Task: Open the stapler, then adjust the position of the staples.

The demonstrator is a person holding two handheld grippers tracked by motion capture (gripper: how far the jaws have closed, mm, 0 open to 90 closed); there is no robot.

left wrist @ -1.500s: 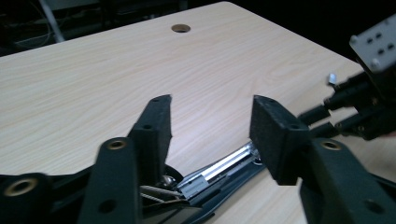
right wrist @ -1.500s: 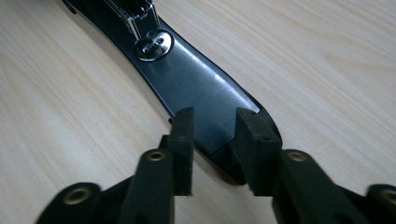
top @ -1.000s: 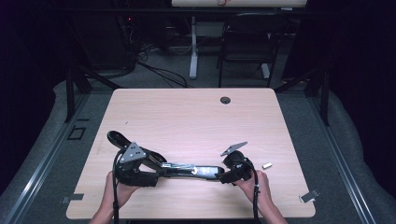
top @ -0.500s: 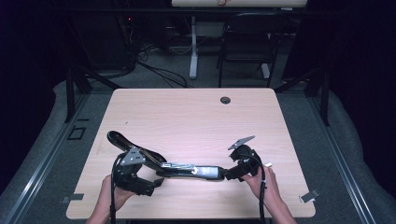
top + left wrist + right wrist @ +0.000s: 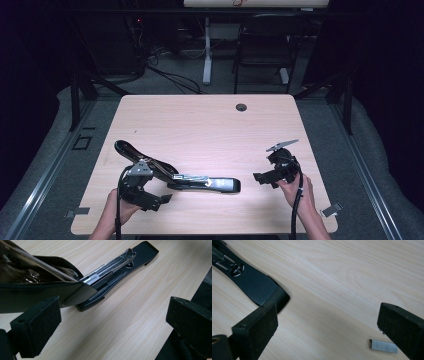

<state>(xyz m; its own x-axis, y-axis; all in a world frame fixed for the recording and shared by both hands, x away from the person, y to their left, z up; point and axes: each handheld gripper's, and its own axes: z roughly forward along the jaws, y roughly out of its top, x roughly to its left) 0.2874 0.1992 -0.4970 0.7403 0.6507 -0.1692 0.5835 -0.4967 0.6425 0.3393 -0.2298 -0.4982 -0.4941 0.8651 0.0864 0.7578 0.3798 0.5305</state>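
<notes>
Stapler (image 5: pixel 180 177) flat near table (image 5: pixel 210 120) front edge, lid swung up and back at its left end, staple channel bared. Left of that raised lid, left gripper (image 5: pixel 159 200): released, jaws just opened wide, nothing between them. Right of stapler's base tip, right gripper (image 5: pixel 260 179): also released, jaws just opened, empty. Staple strip (image 5: pixel 384 346) just beside its right jaw. Likely step: reloading. Next: closing on strip, carrying it left, seating it in channel.
</notes>
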